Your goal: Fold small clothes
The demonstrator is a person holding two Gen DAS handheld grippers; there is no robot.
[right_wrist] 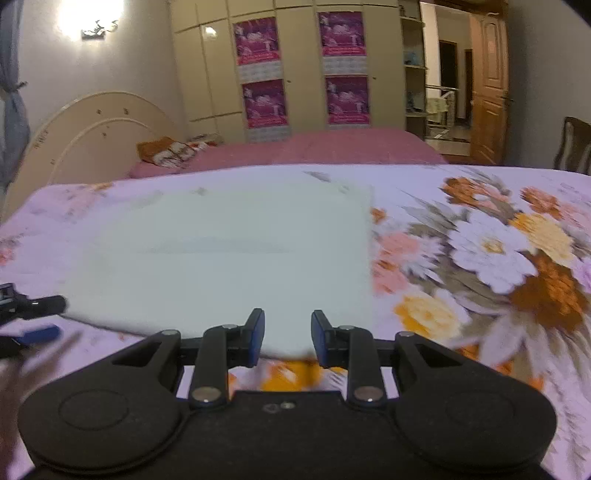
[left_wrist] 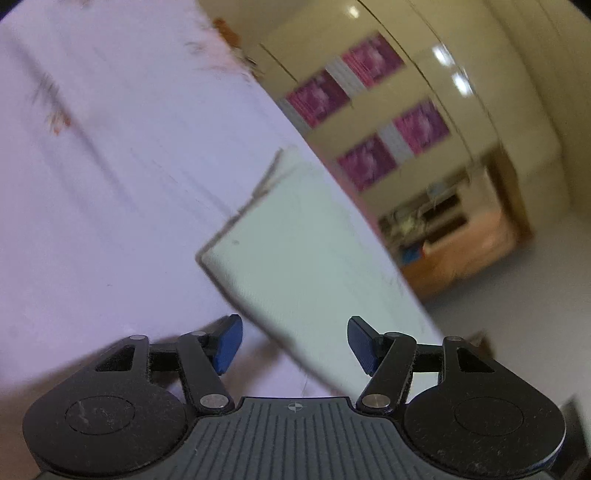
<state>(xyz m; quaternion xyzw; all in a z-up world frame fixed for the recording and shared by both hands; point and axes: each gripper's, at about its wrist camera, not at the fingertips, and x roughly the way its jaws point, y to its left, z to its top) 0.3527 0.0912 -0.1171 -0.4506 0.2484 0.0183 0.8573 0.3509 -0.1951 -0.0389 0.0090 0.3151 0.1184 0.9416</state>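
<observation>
On the bed: we saw a floral sheet (right_wrist: pixel 480 251) spread flat, with a pale cloth (right_wrist: pixel 229 251) lying folded on it.
Room: a cream wardrobe (right_wrist: pixel 303 66) carried purple posters (right_wrist: pixel 343 33); a wooden door (right_wrist: pixel 487 85) stood at the right, and a pink bedcover (right_wrist: pixel 332 147) lay beyond.
Left gripper (left_wrist: pixel 294 343): we found its jaws wide apart, holding nothing, just above the cloth's near edge.
Right gripper (right_wrist: pixel 287 338): its jaws were apart and empty, at the cloth's near edge; we couldn't tell whether they touched it.
</observation>
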